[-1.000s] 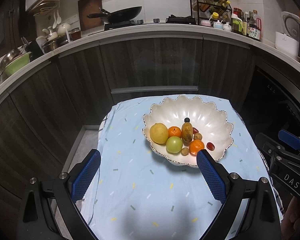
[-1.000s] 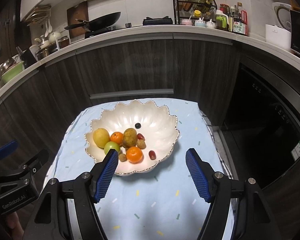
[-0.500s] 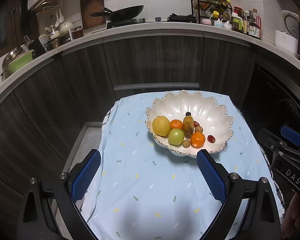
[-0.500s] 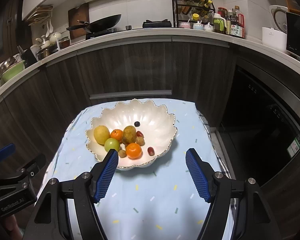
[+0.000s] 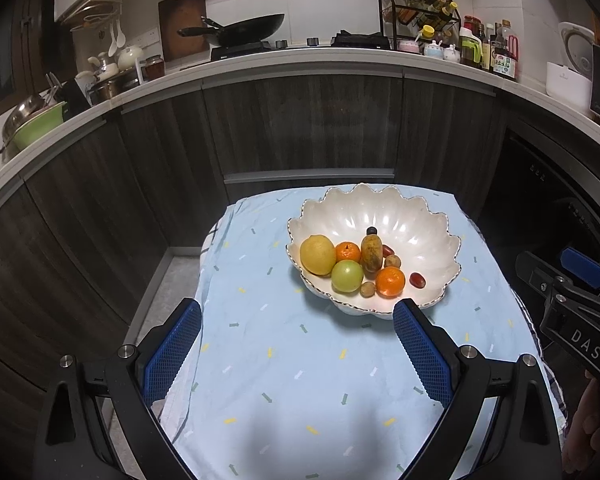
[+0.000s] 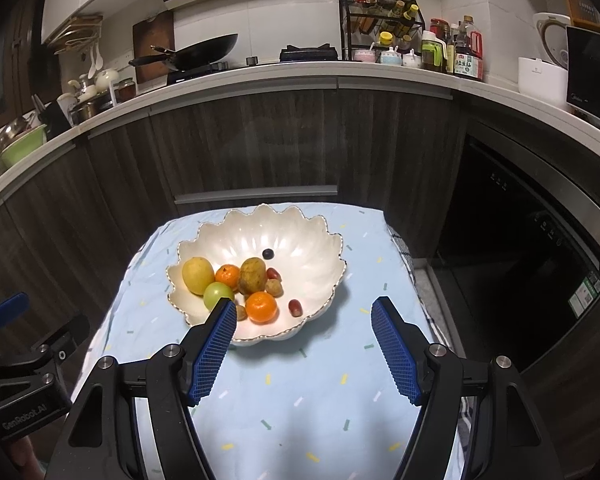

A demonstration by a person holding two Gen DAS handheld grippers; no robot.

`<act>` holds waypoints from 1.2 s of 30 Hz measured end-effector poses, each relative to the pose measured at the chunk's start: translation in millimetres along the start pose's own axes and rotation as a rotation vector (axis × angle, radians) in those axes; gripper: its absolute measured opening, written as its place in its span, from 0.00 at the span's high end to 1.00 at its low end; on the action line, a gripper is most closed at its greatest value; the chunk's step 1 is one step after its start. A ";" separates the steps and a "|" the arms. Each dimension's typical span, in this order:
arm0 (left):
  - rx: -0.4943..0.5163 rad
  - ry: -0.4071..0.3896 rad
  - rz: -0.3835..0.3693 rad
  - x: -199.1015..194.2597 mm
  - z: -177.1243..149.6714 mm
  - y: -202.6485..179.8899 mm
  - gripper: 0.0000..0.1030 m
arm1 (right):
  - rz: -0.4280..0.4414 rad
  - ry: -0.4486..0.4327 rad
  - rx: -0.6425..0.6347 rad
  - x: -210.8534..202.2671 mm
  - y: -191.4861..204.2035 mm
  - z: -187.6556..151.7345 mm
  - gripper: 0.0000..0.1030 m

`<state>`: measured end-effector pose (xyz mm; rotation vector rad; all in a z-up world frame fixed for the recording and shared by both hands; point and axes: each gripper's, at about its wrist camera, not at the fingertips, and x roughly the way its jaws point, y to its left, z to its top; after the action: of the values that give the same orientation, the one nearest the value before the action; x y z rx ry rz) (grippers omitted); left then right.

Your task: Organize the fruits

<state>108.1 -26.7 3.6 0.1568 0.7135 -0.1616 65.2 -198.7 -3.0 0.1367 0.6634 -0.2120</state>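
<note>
I'm holding both grippers over the table, and neither is gripping anything. My left gripper (image 5: pixel 296 344) is hanging with its jaws spread wide over the blue cloth (image 5: pixel 300 380), nothing between the pads. My right gripper (image 6: pixel 304 344) is spread the same way, empty, with its left pad showing in front of the near rim of the bowl (image 6: pixel 300 236) in the right wrist view.

All the fruit is sitting in that white scalloped bowl, which is resting toward the far end of the cloth. The lemon (image 6: pixel 197 275) is lying at the left, touching a green apple (image 6: pixel 217 294) just in front of it. A small orange (image 6: pixel 227 274) is tucked behind the apple, next to a brownish oval fruit (image 6: pixel 253 275). A bigger orange (image 6: pixel 261 307) is sitting nearer the front, with a red grape (image 6: pixel 295 307) just to its right, apart from it. A dark berry (image 6: pixel 267 254) is lying alone further back. A couple of small brown round ones are wedged around the oranges; I can't tell what they are.

Behind the table a dark cabinet is running under the counter, with a wok (image 6: pixel 204 50) on the stove.
</note>
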 end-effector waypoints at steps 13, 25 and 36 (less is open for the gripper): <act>-0.002 -0.006 0.001 -2.9 0.9 0.9 0.05 | -0.002 0.002 -0.001 0.3 0.0 0.1 0.31; -0.005 -0.010 0.008 -3.8 1.6 1.3 0.05 | -0.004 0.008 -0.001 2.0 -3.4 -0.3 0.31; -0.015 -0.006 0.015 -0.1 0.5 1.1 0.05 | -0.004 0.006 -0.002 2.3 -3.1 -0.4 0.31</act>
<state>108.6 -25.6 4.1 0.1474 0.7072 -0.1419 66.0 -201.9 -4.9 0.1341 0.6699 -0.2143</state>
